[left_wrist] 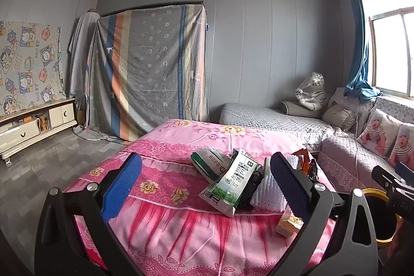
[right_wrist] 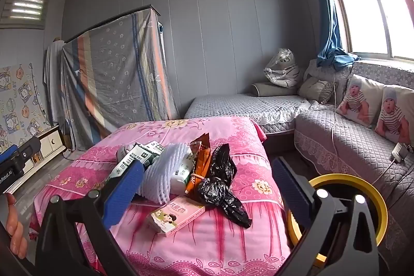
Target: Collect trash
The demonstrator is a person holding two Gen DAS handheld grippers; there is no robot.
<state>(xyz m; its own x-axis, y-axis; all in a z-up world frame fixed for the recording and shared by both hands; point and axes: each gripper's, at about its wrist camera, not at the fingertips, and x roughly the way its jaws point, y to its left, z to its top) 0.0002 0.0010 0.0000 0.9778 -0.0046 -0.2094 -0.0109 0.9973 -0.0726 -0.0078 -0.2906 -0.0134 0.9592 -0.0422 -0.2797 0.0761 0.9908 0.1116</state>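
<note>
A heap of trash lies on a table under a pink flowered cloth [left_wrist: 165, 159] [right_wrist: 248, 141]. It holds green-and-white cartons [left_wrist: 230, 183] [right_wrist: 134, 157], white foam netting [left_wrist: 269, 188] [right_wrist: 160, 172], an orange wrapper [right_wrist: 200, 159], a crumpled black plastic bag [right_wrist: 220, 183] and a small pink box [right_wrist: 176, 215] [left_wrist: 288, 224]. My left gripper [left_wrist: 204, 188] is open, with the cartons seen between its blue pads. My right gripper [right_wrist: 207, 193] is open too, short of the black bag and pink box. Neither touches anything.
A yellow-rimmed bin [right_wrist: 359, 206] [left_wrist: 375, 224] stands at the table's right side. A grey quilted corner sofa [right_wrist: 336, 131] with cushions runs along the right under the window. A sheet-draped cabinet [left_wrist: 152, 74] and a low TV stand [left_wrist: 33, 126] are at the left.
</note>
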